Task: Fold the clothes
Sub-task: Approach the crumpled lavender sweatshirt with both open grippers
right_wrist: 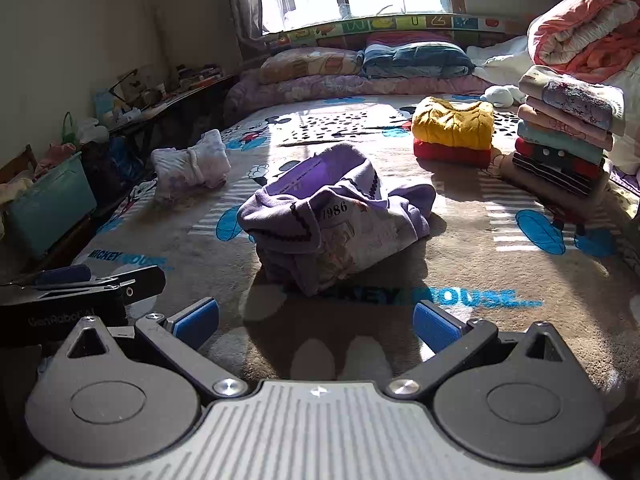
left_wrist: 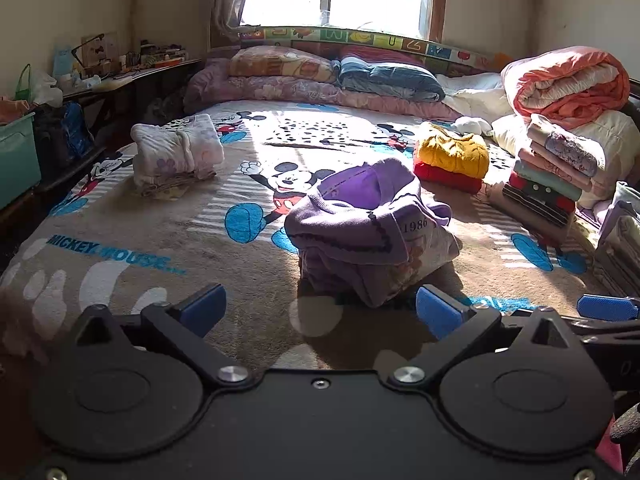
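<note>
A white bundle (left_wrist: 178,152) sits at the bed's (left_wrist: 120,216) left. The left gripper (left_wrist: 320,310) and right gripper (right_wrist: 316,318) hover spread wide, empty, just short of the folded purple top (left_wrist: 372,232) mid-bed. Further right: yellow sweater (left_wrist: 454,152) on red (left_wrist: 448,178), then a tall stack (left_wrist: 556,176).
</note>
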The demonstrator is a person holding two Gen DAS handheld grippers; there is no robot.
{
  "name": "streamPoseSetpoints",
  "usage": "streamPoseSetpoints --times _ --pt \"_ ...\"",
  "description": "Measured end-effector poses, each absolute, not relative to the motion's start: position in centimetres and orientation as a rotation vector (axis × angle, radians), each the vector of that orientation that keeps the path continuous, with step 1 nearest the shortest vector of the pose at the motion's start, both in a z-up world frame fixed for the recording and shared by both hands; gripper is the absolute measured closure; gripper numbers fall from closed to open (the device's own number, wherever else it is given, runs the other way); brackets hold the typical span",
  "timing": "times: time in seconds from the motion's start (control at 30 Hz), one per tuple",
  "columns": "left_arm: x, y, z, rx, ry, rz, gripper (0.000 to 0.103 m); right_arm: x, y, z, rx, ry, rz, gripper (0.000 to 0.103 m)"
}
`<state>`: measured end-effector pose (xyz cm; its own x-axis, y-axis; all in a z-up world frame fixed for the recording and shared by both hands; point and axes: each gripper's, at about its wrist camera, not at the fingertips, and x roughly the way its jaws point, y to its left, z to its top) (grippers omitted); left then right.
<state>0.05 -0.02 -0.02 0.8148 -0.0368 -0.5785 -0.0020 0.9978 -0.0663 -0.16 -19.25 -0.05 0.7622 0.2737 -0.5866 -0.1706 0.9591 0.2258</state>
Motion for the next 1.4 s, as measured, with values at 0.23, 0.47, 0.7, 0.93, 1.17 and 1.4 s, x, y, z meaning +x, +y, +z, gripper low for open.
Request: streamPoseSetpoints --times 0.23,0.47,0.7,0.93,1.17,1.4 --pt "0.1 0.0 -0.4 -0.038 0.596 0.005 0.000 -0.2 -19.3 0.0 0.152 0.666 0.240 0.000" --pt "0.4 0.0 -1.0 -0.044 0.620 -0.001 0.000 -0.1 -19.2 -0.4 0.152 0.679 0.245 0.000" --pt "0.6 -0.1 -1.2 -0.048 0.631 -0.006 0.000 0.2 -19.0 -0.6 0.148 0.679 0.242 0.000" --pt "0.7 -0.1 -1.4 -0.050 0.638 -0.017 0.000 0.2 -19.4 -0.8 0.157 0.681 0.239 0.000" --pt "0.8 -0.1 -1.7 -0.051 0.640 -0.022 0.000 0.4 -19.4 -0.9 0.160 0.687 0.240 0.000" --pt "0.9 -0.2 -2.0 -0.055 0.646 -0.027 0.000 0.7 -19.3 -1.1 0.161 0.695 0.238 0.000"
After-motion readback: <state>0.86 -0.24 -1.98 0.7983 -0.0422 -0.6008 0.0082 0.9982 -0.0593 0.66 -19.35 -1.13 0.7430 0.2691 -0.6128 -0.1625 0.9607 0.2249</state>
